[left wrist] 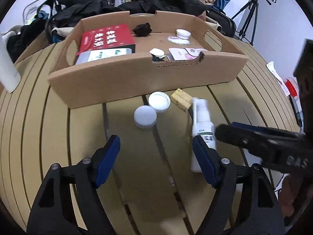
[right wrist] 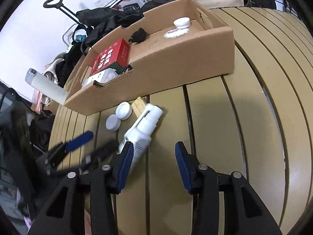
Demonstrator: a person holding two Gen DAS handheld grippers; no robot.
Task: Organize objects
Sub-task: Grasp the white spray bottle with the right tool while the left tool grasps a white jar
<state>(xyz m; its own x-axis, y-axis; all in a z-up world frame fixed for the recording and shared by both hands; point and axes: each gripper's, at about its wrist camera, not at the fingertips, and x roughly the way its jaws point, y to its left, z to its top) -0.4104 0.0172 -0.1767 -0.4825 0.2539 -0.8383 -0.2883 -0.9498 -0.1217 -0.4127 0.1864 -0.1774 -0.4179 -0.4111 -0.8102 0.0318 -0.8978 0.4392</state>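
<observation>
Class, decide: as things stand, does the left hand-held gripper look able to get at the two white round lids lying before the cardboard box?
Probably yes. The left hand-held gripper is open, and only bare table lies between it and the white lids; the spray bottle lies off to the right.

Seen from the left wrist, the cardboard tray (left wrist: 137,82) walls off the table (left wrist: 49,137) from 10 to 2 o'clock. Just before its near wall, at 12, two white caps (left wrist: 145,117) touch each other, with a cork block (left wrist: 181,98) beside them at 1. The spray bottle (left wrist: 201,125) lies along the 2 o'clock side, against the left gripper's (left wrist: 156,156) right jaw, with the right gripper (left wrist: 254,141) reaching in behind it. Bare slats lie open between the spread jaws and out toward 9
</observation>
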